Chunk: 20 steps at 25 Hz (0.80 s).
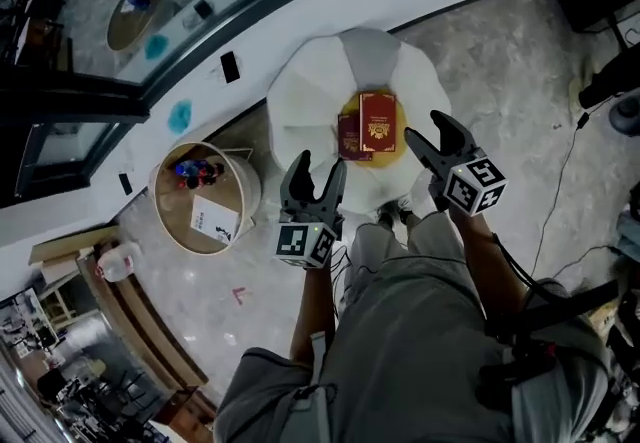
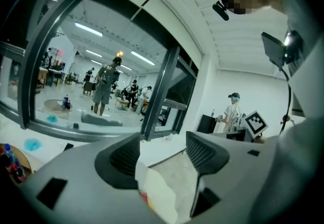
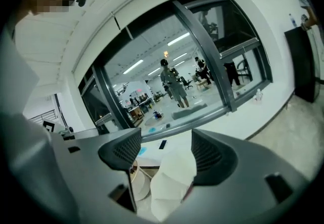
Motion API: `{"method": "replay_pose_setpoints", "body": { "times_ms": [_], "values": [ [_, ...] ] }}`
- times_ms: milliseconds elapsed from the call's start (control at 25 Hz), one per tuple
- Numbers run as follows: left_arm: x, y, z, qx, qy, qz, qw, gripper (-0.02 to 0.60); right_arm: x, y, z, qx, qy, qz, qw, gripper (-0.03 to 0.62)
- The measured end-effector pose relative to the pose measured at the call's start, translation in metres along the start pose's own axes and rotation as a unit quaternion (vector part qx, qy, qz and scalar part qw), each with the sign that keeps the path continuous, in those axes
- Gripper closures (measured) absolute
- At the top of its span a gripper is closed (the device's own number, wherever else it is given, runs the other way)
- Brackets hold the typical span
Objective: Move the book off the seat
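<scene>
On the pale stone floor (image 1: 500,61) below us sits the round white seat (image 1: 310,81), and that's where the book (image 1: 378,121) lies, flat on a yellow disc (image 1: 388,158) at the near right of the top. Its red cover faces up, and its long axis runs away from us towards the white window ledge (image 1: 300,16), barely tilted. A second, darker book (image 1: 349,139) lies hard against its left side, pointing the same way and seemingly tucked a little under it.

Room to move, then. The seat's near rim curves just short of our shoes (image 1: 400,216). To the right there's bare floor, with a thin black cable (image 1: 560,181) trailing well out. The ledge closes off the far side. On the left a round side table (image 1: 160,206) stands just beside the seat, carrying small coloured toys (image 1: 195,171) and a white card (image 1: 215,221).

Now the tools. The left gripper (image 1: 322,166) hangs over the near left rim, jaws apart, and its own view shows only the seat's white cover and some floor between them, with nothing clamped. The right gripper (image 1: 425,128) hangs just right of the book, over the disc's edge, jaws spread wide and empty as well. Neither one touches the book.
</scene>
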<state>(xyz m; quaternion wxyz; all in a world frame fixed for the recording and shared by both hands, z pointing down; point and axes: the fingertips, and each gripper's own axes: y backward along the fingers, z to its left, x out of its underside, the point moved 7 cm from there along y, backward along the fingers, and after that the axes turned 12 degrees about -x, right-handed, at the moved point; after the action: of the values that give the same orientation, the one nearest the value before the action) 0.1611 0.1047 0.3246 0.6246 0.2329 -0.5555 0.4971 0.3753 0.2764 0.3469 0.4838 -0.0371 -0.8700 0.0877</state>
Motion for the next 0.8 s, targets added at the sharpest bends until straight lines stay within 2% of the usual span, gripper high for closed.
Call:
{"method": "replay_pose_setpoints", "body": {
  "times_ms": [160, 320, 440, 600, 800],
  "values": [
    [0.058, -0.041, 0.013, 0.012, 0.032, 0.073, 0.9967, 0.288, 0.047, -0.012, -0.043, 0.021, -0.045, 0.031, 0.998, 0.293],
    [0.124, -0.085, 0.033, 0.020, 0.059, 0.136, 0.9887, 0.288, 0.104, -0.028, -0.094, 0.032, -0.104, 0.054, 0.993, 0.293],
    [0.176, -0.117, 0.050, 0.019, 0.071, 0.175, 0.9819, 0.287, 0.149, -0.041, -0.136, 0.036, -0.126, 0.076, 0.988, 0.293],
    [0.259, -0.157, 0.076, 0.012, 0.088, 0.232, 0.9686, 0.288, 0.220, -0.060, -0.191, 0.037, -0.153, 0.106, 0.982, 0.293],
    [0.373, -0.201, 0.113, 0.000, 0.122, 0.302, 0.9454, 0.287, 0.326, -0.087, -0.262, 0.046, -0.195, 0.147, 0.969, 0.293]
  ]
}}
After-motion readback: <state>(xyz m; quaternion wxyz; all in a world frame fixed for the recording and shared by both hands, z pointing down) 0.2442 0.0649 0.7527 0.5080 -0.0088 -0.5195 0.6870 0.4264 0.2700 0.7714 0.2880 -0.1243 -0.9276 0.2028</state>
